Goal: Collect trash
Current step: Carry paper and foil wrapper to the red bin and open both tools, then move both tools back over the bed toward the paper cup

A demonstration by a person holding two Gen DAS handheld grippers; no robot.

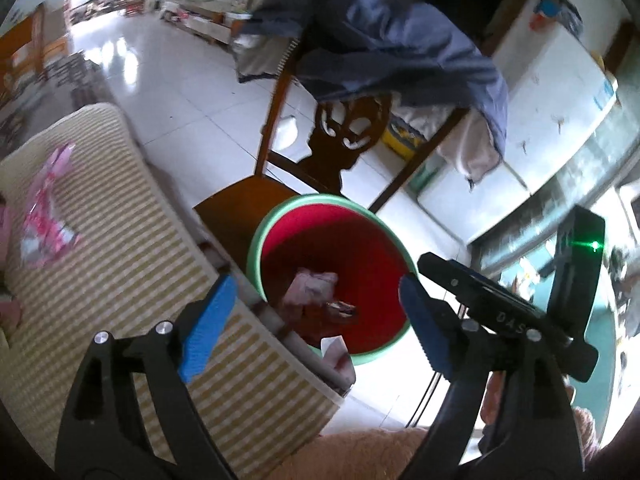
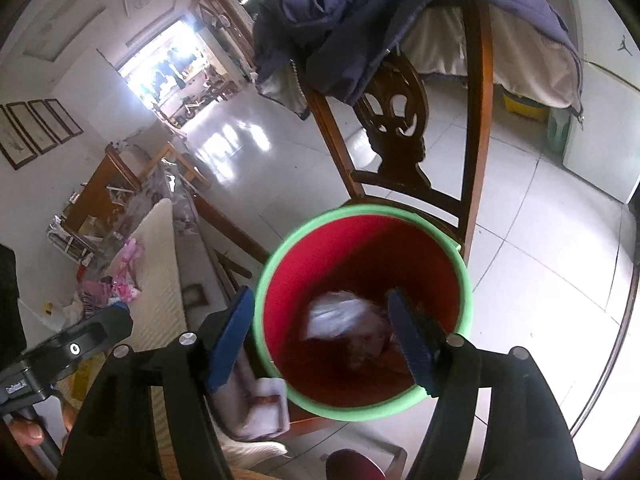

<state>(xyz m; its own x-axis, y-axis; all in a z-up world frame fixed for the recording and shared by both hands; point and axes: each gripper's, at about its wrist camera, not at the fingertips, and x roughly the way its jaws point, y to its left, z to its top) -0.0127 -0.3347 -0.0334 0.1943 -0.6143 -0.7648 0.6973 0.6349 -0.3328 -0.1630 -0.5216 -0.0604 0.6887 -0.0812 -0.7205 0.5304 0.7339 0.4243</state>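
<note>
While both grippers hang over the bin (image 2: 362, 216), the right gripper (image 2: 324, 338) and left gripper (image 1: 312, 324) have their fingers spread wide, holding nothing. Wrappers (image 1: 312, 286) and a crumpled bag (image 2: 340, 316) lie inside the bin. One scrap (image 1: 338, 356) sits outside against its rim, likely missed. Farther off, pink trash (image 1: 48, 204) waits on the striped surface (image 1: 132, 240); a careless reach might tip the bin.

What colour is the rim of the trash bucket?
Light green, around a red inside; the bucket rim shows best in the right wrist view.
</note>
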